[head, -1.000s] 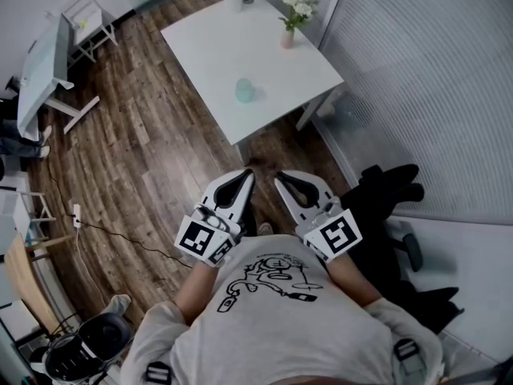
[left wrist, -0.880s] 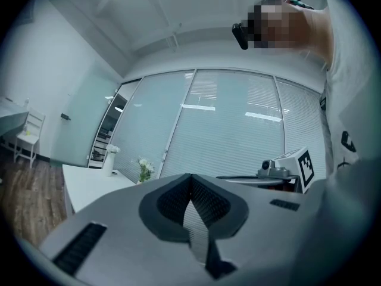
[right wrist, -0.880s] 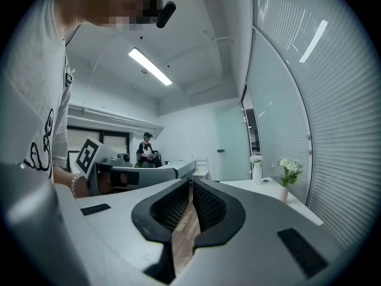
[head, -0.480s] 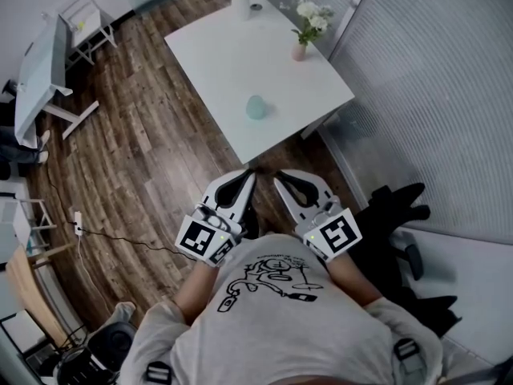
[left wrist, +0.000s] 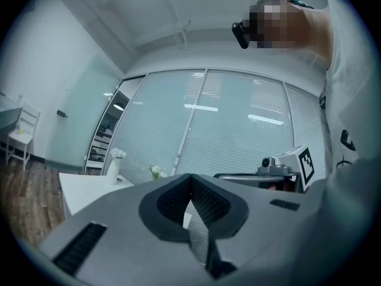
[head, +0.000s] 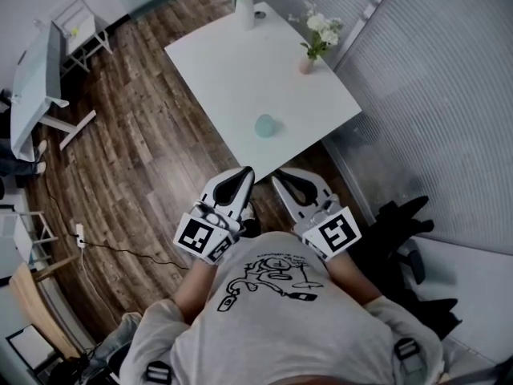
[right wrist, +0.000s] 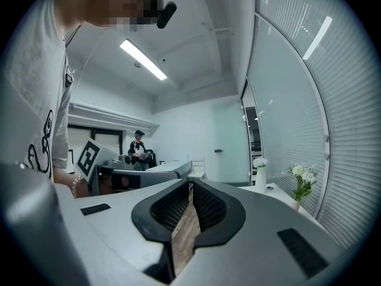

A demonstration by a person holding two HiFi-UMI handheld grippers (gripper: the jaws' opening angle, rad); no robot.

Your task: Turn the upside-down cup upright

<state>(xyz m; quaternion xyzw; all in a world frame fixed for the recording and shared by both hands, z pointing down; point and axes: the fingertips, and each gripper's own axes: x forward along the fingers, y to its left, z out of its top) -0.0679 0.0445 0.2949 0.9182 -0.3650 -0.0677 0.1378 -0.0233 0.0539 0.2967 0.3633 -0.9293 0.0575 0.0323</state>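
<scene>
Both tongs were shut tight with nothing in them. The left tongs [head: 243,173] and the right tongs [head: 280,178] were held side by side in front of the person's chest. A second before, the desk [head: 228,66] was farther off. Now its near corner lay just ahead of the tips. The pale green cup [head: 266,125] stood close to that near corner, well apart from the white vase [head: 245,10] and the small vase [head: 307,64] at the far edges. The person had walked up to it, so reaching for the untouched cup looked like the next job
</scene>
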